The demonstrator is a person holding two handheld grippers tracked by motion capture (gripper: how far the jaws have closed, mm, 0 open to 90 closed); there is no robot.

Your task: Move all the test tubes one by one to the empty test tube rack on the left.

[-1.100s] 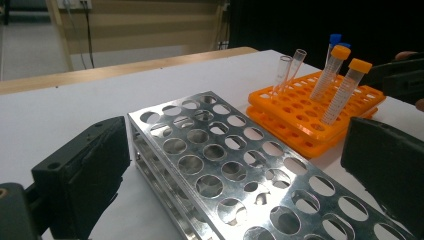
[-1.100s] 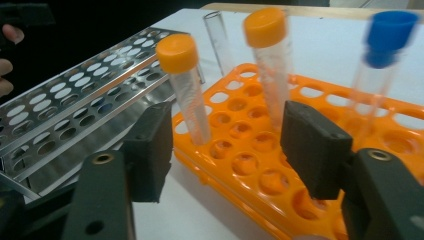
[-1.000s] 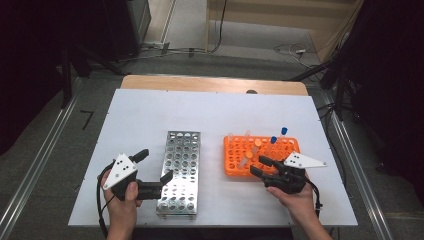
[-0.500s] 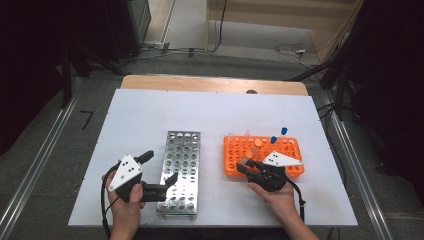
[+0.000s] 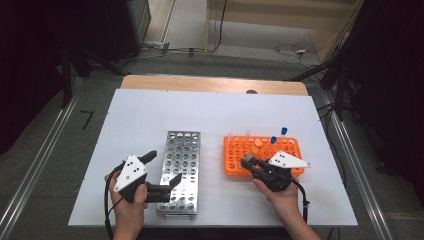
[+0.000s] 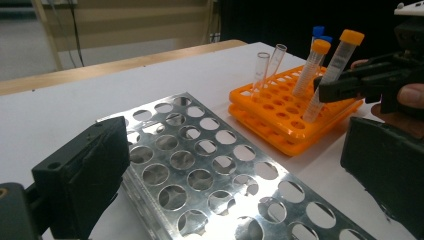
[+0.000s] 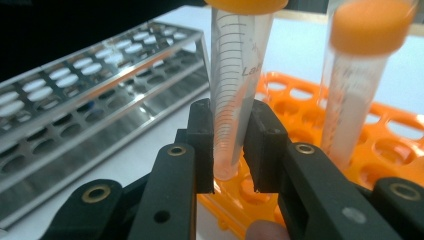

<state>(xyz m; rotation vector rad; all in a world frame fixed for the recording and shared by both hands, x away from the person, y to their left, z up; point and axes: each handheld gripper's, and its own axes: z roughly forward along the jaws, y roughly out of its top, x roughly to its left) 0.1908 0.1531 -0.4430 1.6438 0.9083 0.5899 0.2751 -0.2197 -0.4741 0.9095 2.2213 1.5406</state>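
closing over the last moments, the right gripper now pinches an orange-capped tube standing upright at the orange rack's near-left corner. its hand reaches in from 6 o'clock. at 9 o'clock, the left gripper stays spread beside the metal rack, wrist level.

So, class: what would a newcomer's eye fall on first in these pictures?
Probably the bright orange rack on the right of the white table, with capped tubes standing in it. The right tongs have just closed on an orange-capped tube there. Left of it lies a shiny metal rack, with the left tongs open at its near end.
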